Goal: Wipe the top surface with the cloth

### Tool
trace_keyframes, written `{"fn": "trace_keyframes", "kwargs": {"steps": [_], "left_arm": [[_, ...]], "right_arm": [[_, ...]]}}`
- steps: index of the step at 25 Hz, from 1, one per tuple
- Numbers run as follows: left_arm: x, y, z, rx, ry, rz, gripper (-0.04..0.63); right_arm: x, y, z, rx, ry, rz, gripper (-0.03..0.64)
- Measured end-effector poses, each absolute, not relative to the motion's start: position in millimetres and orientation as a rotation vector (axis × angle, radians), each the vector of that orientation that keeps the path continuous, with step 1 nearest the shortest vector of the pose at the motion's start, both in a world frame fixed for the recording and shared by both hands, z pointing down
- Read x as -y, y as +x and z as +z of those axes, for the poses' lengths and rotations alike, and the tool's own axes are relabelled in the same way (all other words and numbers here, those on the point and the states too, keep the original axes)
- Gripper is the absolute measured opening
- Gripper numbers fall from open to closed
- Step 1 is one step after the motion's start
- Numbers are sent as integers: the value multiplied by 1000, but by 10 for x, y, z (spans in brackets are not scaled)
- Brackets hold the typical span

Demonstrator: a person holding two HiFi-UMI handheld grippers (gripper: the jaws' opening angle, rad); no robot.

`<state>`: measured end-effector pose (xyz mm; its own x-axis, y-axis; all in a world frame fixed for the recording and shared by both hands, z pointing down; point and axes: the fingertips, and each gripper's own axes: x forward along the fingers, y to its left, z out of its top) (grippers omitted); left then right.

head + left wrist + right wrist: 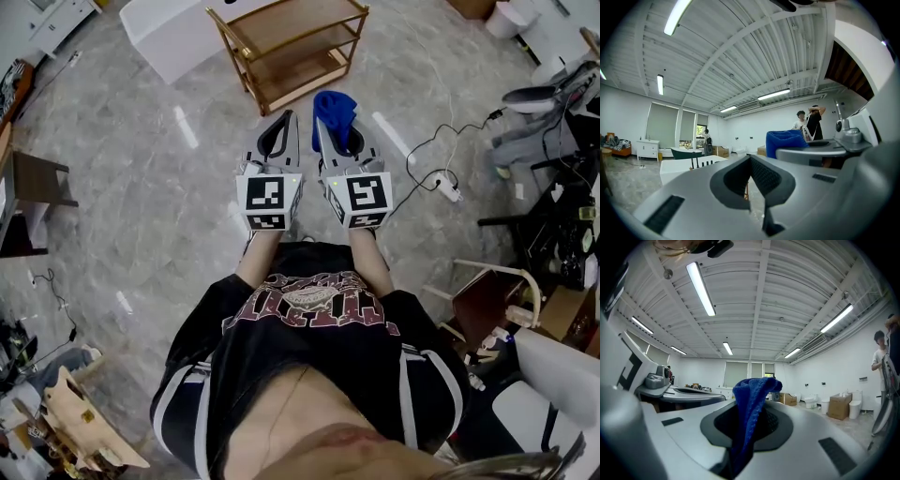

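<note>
The cloth (335, 106), blue, is pinched between the jaws of the right gripper (332, 129) and stands up above them, clear of the shelf (247, 49). The left gripper (287, 120) is just beside it, jaws pressed together with nothing between them. The wooden shelf stands ahead of both grippers on a grey marbled floor (141, 187), its top surface (291, 17) bare. A power strip (448, 190) lies to the right.
</note>
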<state>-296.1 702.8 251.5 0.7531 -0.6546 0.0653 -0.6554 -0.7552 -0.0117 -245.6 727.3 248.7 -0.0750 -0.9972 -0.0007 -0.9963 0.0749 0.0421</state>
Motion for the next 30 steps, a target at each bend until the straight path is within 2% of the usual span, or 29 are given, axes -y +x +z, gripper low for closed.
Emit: {"fn": "trace_keyframes", "kwargs": {"steps": [19,30], "left_arm": [[-5528,-2645,2487,925,2978,42,46],[-4992,-2686,2661,860,2970,106,46]], "right_arm": [[-5814,-2265,2467,2197,2183,-66,57],[-5317,-2305,2628,2149,2233,6,57]]}}
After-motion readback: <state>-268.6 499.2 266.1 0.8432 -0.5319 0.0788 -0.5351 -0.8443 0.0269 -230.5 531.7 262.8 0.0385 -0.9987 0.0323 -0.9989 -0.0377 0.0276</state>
